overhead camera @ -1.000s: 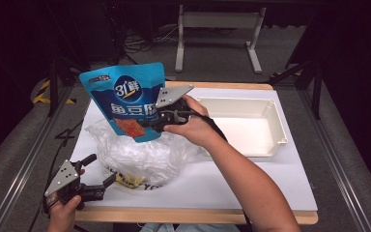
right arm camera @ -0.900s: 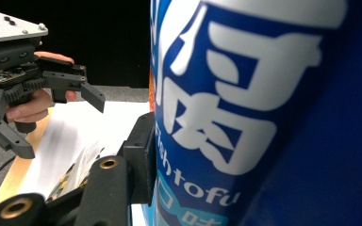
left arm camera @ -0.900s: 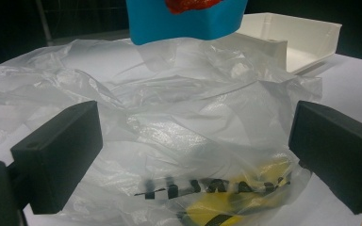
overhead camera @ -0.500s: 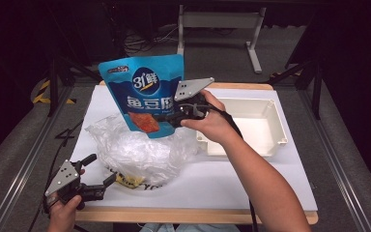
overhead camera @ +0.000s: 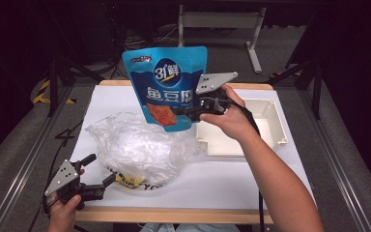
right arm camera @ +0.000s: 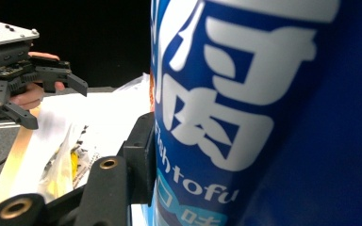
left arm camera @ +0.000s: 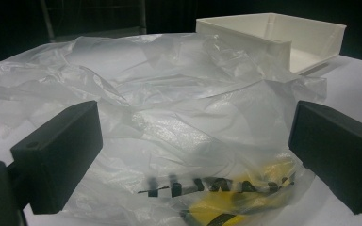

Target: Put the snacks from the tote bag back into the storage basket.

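Observation:
A blue snack pouch with white lettering and "fish tofu" print hangs upright in the air above the table's middle. My right gripper is shut on its lower right edge, just left of the white tray. A crumpled clear plastic bag with yellow and black print lies on the white table, and it spreads before my left gripper. My left gripper stands open near the front left corner, its jaws apart on either side of the bag's near edge.
The white tray sits at the right of the table, beyond the bag. The table's wooden front edge runs just behind my left hand. Dark floor, metal rails and a stand's legs surround the table.
My right gripper has carried the blue pouch to the right and a little higher, towards the tray. My left gripper has stayed in place, open.

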A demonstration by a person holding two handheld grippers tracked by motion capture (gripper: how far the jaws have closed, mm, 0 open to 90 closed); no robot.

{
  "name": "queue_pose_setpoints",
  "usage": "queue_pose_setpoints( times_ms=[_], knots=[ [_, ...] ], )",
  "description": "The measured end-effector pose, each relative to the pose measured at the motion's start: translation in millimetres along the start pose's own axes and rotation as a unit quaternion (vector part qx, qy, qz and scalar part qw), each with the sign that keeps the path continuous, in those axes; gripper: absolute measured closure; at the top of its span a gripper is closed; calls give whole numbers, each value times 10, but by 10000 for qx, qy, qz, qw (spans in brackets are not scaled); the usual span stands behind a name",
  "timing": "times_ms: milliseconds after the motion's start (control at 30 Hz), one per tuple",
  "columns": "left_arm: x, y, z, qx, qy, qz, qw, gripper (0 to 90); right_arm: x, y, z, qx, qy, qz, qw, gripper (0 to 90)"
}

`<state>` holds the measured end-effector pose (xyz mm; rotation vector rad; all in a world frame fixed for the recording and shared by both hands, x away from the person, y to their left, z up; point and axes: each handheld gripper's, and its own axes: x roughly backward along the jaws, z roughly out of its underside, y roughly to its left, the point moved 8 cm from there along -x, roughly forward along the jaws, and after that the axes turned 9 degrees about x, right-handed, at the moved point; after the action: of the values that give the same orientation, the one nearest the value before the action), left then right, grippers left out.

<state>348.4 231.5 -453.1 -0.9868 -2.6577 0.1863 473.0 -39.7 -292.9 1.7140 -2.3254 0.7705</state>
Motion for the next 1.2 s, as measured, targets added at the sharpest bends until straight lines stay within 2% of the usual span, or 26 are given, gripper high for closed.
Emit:
queue_pose_setpoints(
  times_ms=[100, 267, 700, 833, 933, 1200],
  knots=[
    [2, 1, 5, -16, 54, 3, 10000, 42, 47, -28, 16, -23, -1, 36, 10000, 514],
    [5, 14, 8, -29, 52, -53, 10000, 43, 217, -128, 35, -132, -103, 147, 9998, 514],
    [1, 43, 19, -31, 68, -142, 9999, 45, 670, -417, 221, -306, -4, 540, 9981, 513],
    [-1, 52, 24, -23, 80, -165, 9998, 44, 771, -466, 265, -376, 44, 609, 9974, 513],
    [-4, 57, 27, -19, 83, -169, 9998, 45, 899, -540, 307, -285, 105, 696, 9971, 513],
    [-4, 62, 30, -5, 85, -191, 9998, 45, 1104, -661, 386, -323, 180, 912, 9951, 513]
  ],
)
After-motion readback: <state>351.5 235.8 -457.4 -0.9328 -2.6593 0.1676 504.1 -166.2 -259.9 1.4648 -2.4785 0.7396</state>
